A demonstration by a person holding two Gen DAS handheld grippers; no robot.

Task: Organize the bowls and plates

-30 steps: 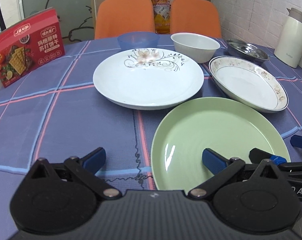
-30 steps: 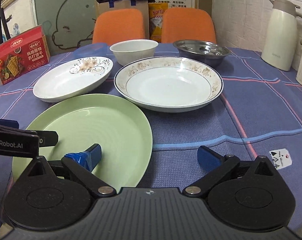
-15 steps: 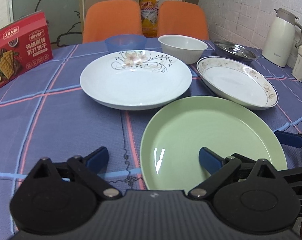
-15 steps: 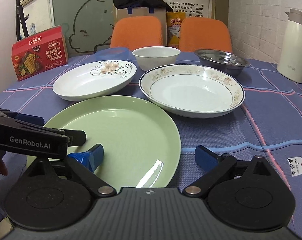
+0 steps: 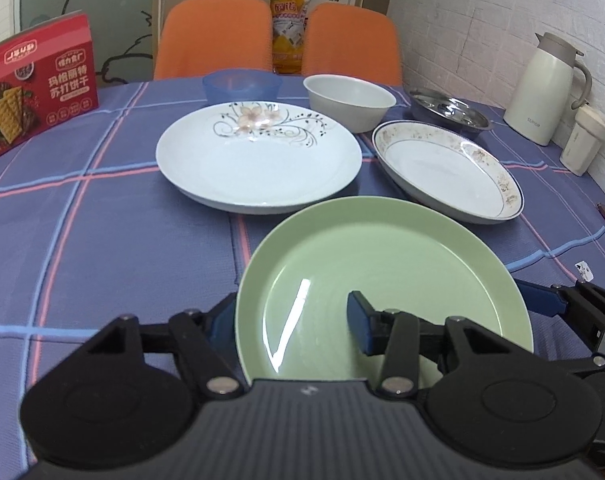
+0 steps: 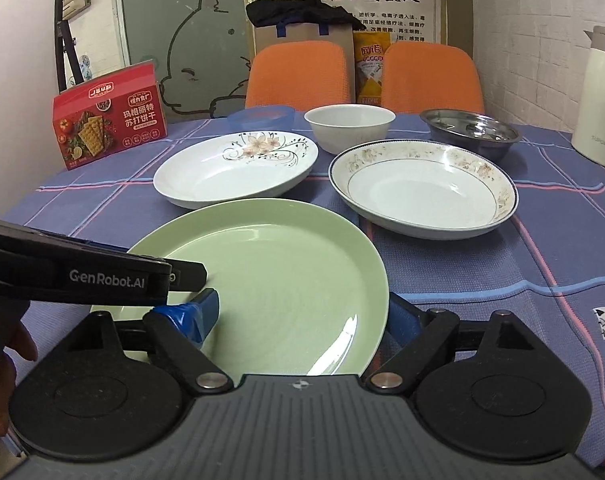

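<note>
A green plate (image 5: 382, 264) (image 6: 282, 264) lies on the checked tablecloth at the near edge. My left gripper (image 5: 290, 324) is open and straddles its left rim, with one finger outside and partly hidden by the rim and the other over the plate. My right gripper (image 6: 300, 316) is open and straddles the right rim the same way. Behind sit a floral white plate (image 5: 258, 168) (image 6: 230, 172) and a gold-rimmed deep plate (image 5: 446, 172) (image 6: 422, 188). Farther back stand a white bowl (image 5: 348, 100), a blue bowl (image 5: 241, 86) and a steel bowl (image 5: 448, 110).
A red cracker box (image 5: 34, 84) stands at the back left. A cream thermos (image 5: 542, 88) and a small lidded cup (image 5: 582, 140) stand by the brick wall at the right. Two orange chairs (image 5: 214, 36) are behind the table. A hand (image 6: 2, 360) shows at the lower left.
Both grippers have moved in on the green plate from either side. The left gripper's fingers have come closer together, and its left finger now sits at the plate's rim.
</note>
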